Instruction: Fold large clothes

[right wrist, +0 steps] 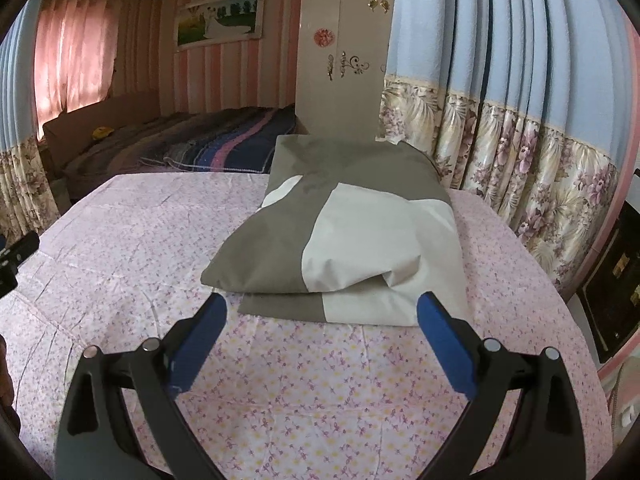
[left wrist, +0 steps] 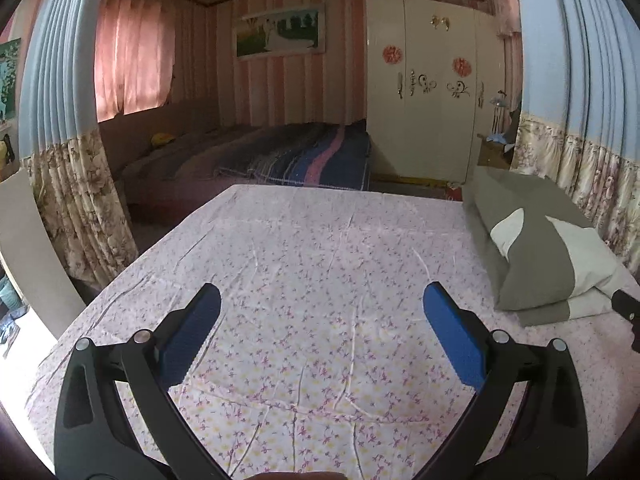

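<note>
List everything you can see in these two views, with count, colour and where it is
folded cloth: one, grey and white, on the right side of the near bed
floral sheet: one, pink with small purple flowers, covering the near bed
far bed: one, with a dark blue, pink and grey striped blanket, by the back wall
yellow object: one, on the far bed; too small to identify
wardrobe: one, cream with red decorations, beside the far bed
framed picture: one, green landscape, on the striped back wall
window curtain: one, pink, back left
blue curtains: one each side, floral lower border
left hand-held gripper: black with blue pads, open, over bare sheet
right hand-held gripper: same colours, open, just short of the folded cloth
</note>
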Demonstrator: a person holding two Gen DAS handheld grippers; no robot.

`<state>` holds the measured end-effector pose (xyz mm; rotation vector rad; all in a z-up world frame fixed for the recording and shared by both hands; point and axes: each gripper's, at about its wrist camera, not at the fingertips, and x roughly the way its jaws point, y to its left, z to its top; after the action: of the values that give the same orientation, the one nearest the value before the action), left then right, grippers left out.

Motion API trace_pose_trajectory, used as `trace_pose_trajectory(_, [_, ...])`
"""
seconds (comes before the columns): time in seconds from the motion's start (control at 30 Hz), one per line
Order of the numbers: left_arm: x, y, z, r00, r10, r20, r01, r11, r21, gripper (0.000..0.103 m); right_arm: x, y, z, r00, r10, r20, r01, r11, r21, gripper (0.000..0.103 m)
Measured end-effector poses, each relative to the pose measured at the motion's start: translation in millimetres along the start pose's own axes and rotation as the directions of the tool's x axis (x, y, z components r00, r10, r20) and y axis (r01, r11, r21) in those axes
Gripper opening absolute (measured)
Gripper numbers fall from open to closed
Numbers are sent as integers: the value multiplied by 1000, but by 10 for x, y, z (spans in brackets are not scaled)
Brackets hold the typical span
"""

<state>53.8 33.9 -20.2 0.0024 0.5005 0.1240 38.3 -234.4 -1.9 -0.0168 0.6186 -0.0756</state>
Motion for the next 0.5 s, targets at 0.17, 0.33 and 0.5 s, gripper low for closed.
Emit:
trace_pose_trajectory(0.17, [26,-88,-3,1000,11,-11,-10,1000,23,100,65,-41,-24,999,25,-28,-24,999,27,96])
trace_pose_trajectory(0.33, [40,-86,-2,999,-10,-36,10,1000,10,100,56,-27,-30,999,32,-25,-32,999,20,96])
trace_pose_trajectory(0.5, [24,-113,-36,999,4,-34,-3,999,47,100,28,-55,-19,1000,27,-14,-27,999,25,96])
